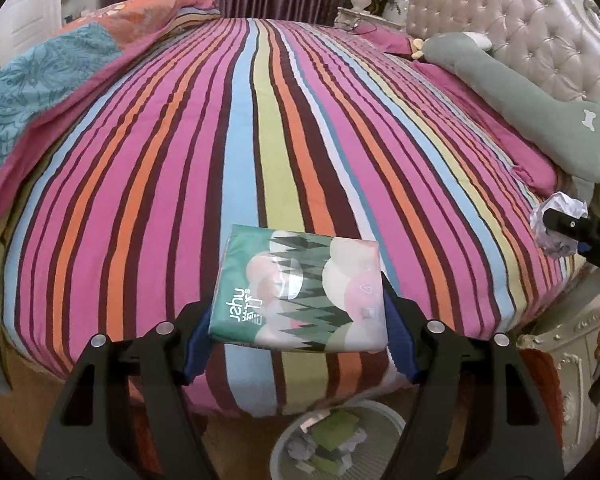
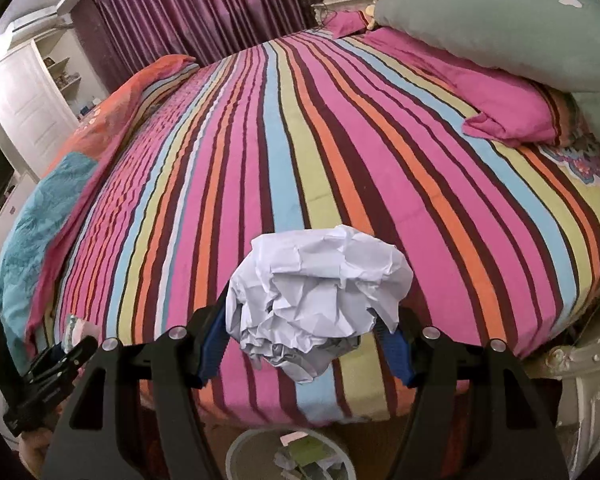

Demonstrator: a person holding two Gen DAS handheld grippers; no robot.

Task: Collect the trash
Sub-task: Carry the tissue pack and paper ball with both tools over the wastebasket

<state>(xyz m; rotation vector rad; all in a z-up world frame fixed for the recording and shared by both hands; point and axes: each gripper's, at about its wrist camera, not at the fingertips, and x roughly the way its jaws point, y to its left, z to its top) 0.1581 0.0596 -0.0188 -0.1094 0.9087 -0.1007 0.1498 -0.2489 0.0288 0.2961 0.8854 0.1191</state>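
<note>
Your left gripper point(image 1: 300, 312) has its blue pads point(image 1: 198, 344) pressed against the two short sides of a tissue pack point(image 1: 300, 292), jaws partly closed to the pack's width, so the pack rides flat and printed face up rather than hanging by a corner; that squeeze across the narrow ends looks chosen to keep the soft wrapper from buckling. Your right gripper point(image 2: 304, 328) is likewise partly closed, this time on a crumpled paper ball point(image 2: 320, 292), which bulges up and forward out of the jaws because it is bulkier than the gap that pinches it; the grip sits low on the wad, and that seems enough for something so light. Both loads are lifted clear of the striped bedspread point(image 1: 260, 120), just past the foot edge of the bed, and in the left view you can see the other gripper with its paper off to the right, so your hands are travelling side by side and well apart. Directly below each camera sits the white waste bin point(image 1: 380, 410), on the floor against the bed's edge and already holding scraps of paper and green wrappers. With both grippers pointed steeply down, you appear to be lining up the drops; judge the bin's rim carefully, since the ball is likelier to bounce out than the pack.
</note>
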